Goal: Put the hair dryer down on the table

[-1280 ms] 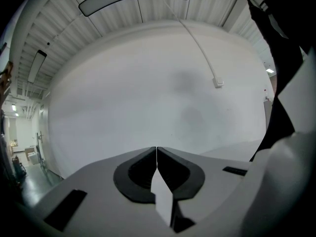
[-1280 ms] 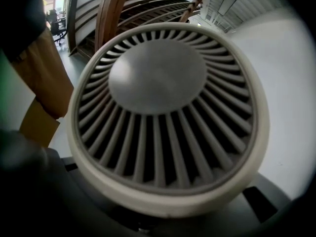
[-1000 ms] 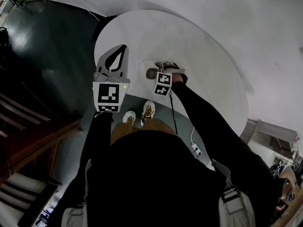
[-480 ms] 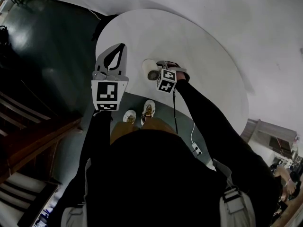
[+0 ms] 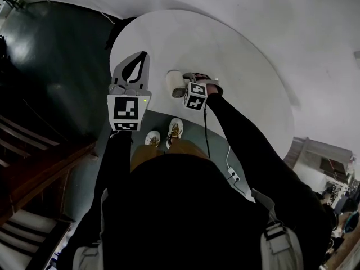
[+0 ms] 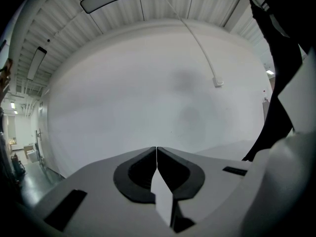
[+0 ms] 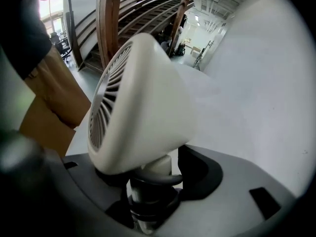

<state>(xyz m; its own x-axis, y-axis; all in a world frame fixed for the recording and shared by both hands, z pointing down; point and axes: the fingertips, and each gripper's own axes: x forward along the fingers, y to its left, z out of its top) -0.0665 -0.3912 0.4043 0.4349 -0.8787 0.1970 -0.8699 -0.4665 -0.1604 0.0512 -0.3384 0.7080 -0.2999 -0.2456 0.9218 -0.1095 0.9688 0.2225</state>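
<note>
A white hair dryer (image 5: 175, 83) lies at the near edge of the round white table (image 5: 236, 49), its head pointing left. My right gripper (image 5: 194, 79) points steeply down over its handle. In the right gripper view the ribbed white head (image 7: 143, 93) fills the middle and the dark handle collar sits between the jaws of my right gripper (image 7: 153, 176). Those jaws have just been opening, and the right pad (image 7: 202, 169) stands slightly off the handle. My left gripper (image 5: 142, 56) hovers over the table's left edge, shut and empty, its tips (image 6: 156, 149) meeting.
A black cord (image 5: 206, 129) hangs from the dryer past the table edge to a white plug block (image 5: 233, 177) on the dark floor. The person's shoes (image 5: 175, 130) stand under the table rim. Wooden stairs (image 5: 34, 167) rise at the left.
The dryer's head has turned, so its dark grille no longer faces the head camera. The right gripper shifted and rolled a little. The left gripper stayed put.
</note>
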